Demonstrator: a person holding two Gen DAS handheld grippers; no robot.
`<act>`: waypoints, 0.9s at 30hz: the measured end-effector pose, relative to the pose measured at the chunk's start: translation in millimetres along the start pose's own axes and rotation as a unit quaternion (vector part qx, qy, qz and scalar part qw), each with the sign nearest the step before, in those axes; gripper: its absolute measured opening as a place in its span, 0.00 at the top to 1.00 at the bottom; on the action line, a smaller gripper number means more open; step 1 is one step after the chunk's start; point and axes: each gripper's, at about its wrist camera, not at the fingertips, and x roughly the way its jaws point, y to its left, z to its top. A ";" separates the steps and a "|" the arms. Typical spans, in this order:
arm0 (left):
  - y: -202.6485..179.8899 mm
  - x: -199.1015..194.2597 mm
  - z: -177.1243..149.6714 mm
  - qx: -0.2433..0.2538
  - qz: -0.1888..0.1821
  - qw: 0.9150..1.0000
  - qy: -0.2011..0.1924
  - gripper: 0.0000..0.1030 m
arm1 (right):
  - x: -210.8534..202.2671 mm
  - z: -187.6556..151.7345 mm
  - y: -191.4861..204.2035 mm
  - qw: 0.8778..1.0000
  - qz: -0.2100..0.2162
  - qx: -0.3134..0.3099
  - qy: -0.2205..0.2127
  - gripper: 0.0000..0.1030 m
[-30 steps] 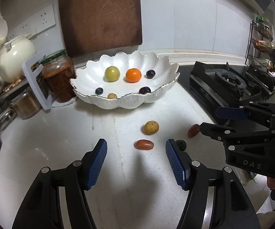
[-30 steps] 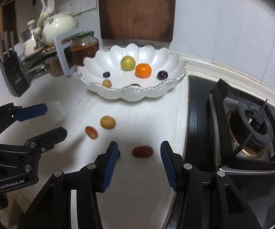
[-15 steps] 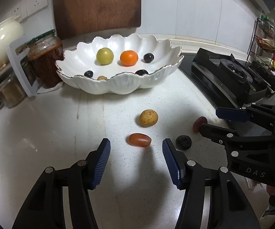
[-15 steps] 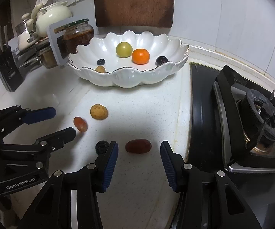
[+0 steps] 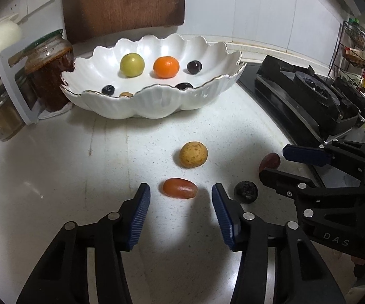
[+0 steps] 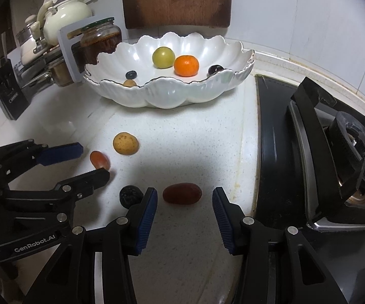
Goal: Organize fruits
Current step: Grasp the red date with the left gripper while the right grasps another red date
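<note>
On the white counter, an orange-red oval fruit lies between the tips of my left gripper, whose jaws are closing; the pads do not touch it. A dark red oval fruit lies between the fingertips of my right gripper, which is open and clear of it. Between the two grippers sits a dark wrinkled fruit. A tan round fruit rests farther ahead. The white scalloped bowl at the back holds a green-yellow fruit, an orange and several small dark and tan fruits.
A black gas stove borders the counter on the right. A glass jar, a teapot and a knife block crowd the left. A wooden board leans on the wall behind the bowl.
Both grippers have sunk toward the counter and closer to their fruits. The left jaws have narrowed. The dark wrinkled fruit has come into full view.
</note>
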 end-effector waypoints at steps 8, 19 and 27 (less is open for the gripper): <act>0.9 8.5 0.6 -0.012 -0.006 1.000 0.011 0.62 | 5.0 -0.6 -1.5 1.000 0.009 0.006 0.005 0.65; 1.7 5.7 -0.1 -0.022 -0.005 1.000 0.012 0.73 | 2.5 -2.9 1.8 1.000 0.013 0.000 -0.001 0.71; -1.7 -10.5 -2.5 -0.032 -0.002 0.999 0.002 0.74 | -11.4 -3.3 1.3 1.000 0.011 -0.003 -0.014 0.71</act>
